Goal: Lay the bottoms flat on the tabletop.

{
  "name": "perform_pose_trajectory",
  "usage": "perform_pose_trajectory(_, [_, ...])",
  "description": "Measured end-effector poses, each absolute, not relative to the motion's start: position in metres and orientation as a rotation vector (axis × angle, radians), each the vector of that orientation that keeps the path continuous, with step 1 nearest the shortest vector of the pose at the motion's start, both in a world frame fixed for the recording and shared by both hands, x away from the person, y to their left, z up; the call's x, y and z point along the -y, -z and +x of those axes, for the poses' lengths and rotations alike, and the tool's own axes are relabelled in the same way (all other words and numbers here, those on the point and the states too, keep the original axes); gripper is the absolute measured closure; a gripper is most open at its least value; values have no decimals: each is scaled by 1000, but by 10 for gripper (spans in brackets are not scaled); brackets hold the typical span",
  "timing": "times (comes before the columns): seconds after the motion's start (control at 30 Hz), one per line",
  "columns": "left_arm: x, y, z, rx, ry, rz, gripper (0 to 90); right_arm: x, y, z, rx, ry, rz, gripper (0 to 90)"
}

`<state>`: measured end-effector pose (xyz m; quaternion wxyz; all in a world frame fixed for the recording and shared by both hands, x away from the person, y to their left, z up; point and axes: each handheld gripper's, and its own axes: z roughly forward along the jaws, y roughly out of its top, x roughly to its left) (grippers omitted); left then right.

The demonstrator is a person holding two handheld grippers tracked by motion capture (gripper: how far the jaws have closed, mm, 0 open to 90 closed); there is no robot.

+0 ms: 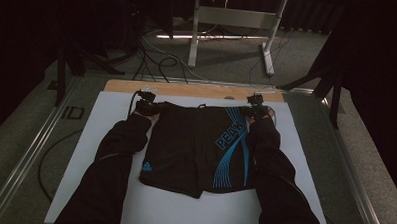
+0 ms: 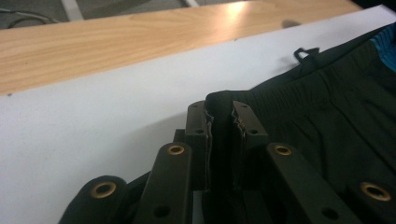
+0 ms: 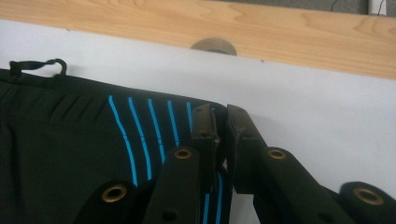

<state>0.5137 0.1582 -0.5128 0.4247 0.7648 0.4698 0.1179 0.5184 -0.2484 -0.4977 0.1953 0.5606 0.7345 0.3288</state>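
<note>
Black shorts (image 1: 195, 147) flat on white desk (image 1: 106, 119), left tool (image 2: 223, 122) and right tool (image 3: 219, 122) each pinching a waistband corner, drawstring loop (image 3: 39, 65) clear from the right gripper view.

The high view looks forward and down from above the person's side, taking in the whole white board (image 1: 109, 189), the shorts (image 1: 195, 147) and the floor beyond. The left gripper view sits low and very near the shorts' (image 2: 327, 116) waistband corner, facing the board's (image 2: 93, 130) wooden far edge (image 2: 116, 42). The right gripper view does likewise at the other corner; both share the drawstring loop (image 2: 306, 51) (image 3: 39, 65)
</note>
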Motion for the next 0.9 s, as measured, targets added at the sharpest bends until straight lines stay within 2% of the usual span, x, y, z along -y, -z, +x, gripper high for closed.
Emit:
perform_pose_trajectory(0.57, [-152,522,526,-1195,-319,1944,793,242,512,529,-2034,-846,1579,825])
perform_pose_trajectory(0.9, [-150,527,528,-1250,-323,2013,683,243,512,530,-2043,-820,1595,778])
